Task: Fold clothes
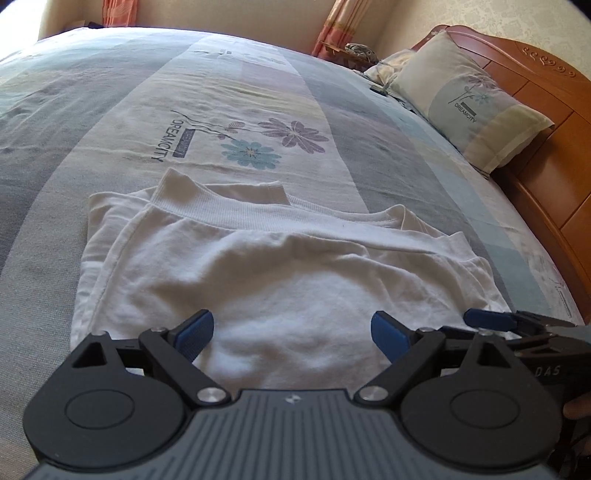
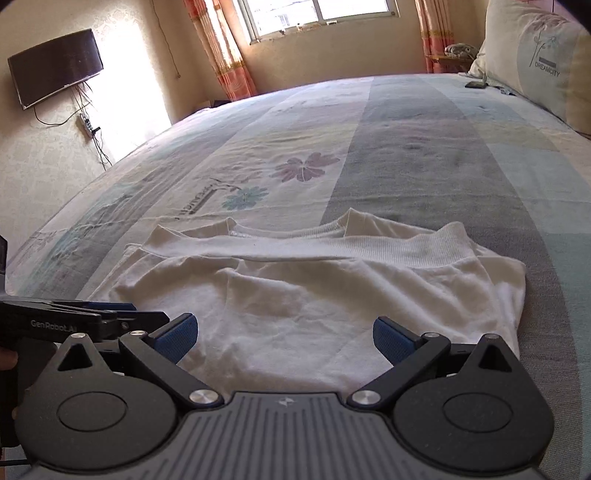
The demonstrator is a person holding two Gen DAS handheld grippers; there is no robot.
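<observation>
A white garment [image 1: 280, 266] lies folded in a flat bundle on the bedspread, with a ribbed hem band across its far side. The right wrist view shows the same white garment [image 2: 314, 288]. My left gripper [image 1: 293, 334] hovers open over the garment's near edge, nothing between its blue pads. My right gripper [image 2: 284, 338] is also open over the near edge. Each gripper appears edge-on in the other's view, the right one [image 1: 517, 323] at the right margin and the left one [image 2: 96, 317] at the left margin.
The striped, flower-printed bedspread [image 1: 240, 110] stretches far beyond the garment. A pillow [image 1: 469, 99] leans on the wooden headboard [image 1: 554, 122] at the right. A small dark object [image 2: 475, 85] lies near the pillow. A wall television [image 2: 55, 68] and a window [image 2: 321, 16] stand beyond the bed.
</observation>
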